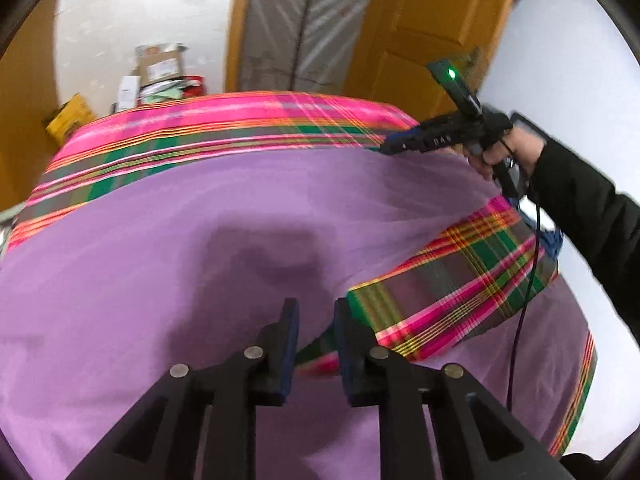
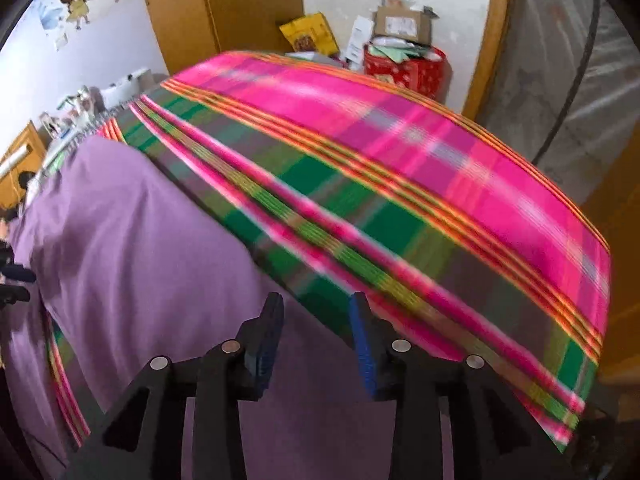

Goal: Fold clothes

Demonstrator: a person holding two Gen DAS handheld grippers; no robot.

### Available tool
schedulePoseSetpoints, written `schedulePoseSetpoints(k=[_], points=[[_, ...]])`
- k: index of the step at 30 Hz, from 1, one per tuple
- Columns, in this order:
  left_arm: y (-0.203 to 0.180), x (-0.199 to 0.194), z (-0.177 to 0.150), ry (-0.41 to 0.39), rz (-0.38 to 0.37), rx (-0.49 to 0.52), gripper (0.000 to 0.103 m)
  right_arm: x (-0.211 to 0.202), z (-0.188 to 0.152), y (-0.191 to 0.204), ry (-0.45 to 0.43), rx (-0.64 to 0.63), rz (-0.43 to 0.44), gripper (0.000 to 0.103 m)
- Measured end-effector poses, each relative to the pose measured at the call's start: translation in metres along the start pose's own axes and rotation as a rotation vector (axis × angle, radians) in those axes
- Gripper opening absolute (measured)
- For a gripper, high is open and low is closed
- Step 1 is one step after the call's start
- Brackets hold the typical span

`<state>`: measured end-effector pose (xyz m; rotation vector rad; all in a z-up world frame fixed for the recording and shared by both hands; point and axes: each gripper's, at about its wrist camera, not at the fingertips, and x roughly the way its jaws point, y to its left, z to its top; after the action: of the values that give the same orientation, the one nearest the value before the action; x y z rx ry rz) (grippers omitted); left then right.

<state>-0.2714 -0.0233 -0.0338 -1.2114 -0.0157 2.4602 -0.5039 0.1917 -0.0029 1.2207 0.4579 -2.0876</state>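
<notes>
Purple cloth [image 1: 168, 248] lies open w/ room to pass; boxes [image 2: 400, 28] & red bin [image 2: 404, 66] crowd far edge.

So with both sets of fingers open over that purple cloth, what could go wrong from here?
The plaid flap folded over the purple cloth lies loose and could slip back. The black cable hanging from the right gripper trails over that flap and might drag it. The left gripper holds nothing.

both wrist cams down, close; share cloth [image 1: 200, 220]
</notes>
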Motion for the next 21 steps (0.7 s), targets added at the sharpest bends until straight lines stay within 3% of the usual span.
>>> schedulePoseSetpoints(k=[4,8,11,15,18,21], points=[[-0.015,0.019,0.005,0.03,0.006,0.051,0.019,-0.002,-0.013,-0.009,0.016,-0.011,0.029,0.042],[-0.015,0.022,0.006,0.039,0.005,0.044,0.02,-0.004,-0.017,-0.01,0.006,-0.043,0.052,0.041],[-0.015,0.021,0.005,0.042,0.008,0.033,0.02,-0.005,-0.016,-0.012,0.013,-0.053,0.078,0.003],[-0.018,0.023,0.01,0.038,0.017,0.035,0.02,-0.004,-0.014,-0.007,-0.004,-0.09,0.026,0.002],[-0.021,0.026,0.014,0.033,0.03,0.04,0.02,-0.006,-0.011,-0.014,-0.058,-0.063,-0.028,0.002],[-0.023,0.029,0.016,0.034,0.034,0.049,0.02,-0.002,-0.011,-0.022,-0.051,-0.029,-0.045,0.005]])
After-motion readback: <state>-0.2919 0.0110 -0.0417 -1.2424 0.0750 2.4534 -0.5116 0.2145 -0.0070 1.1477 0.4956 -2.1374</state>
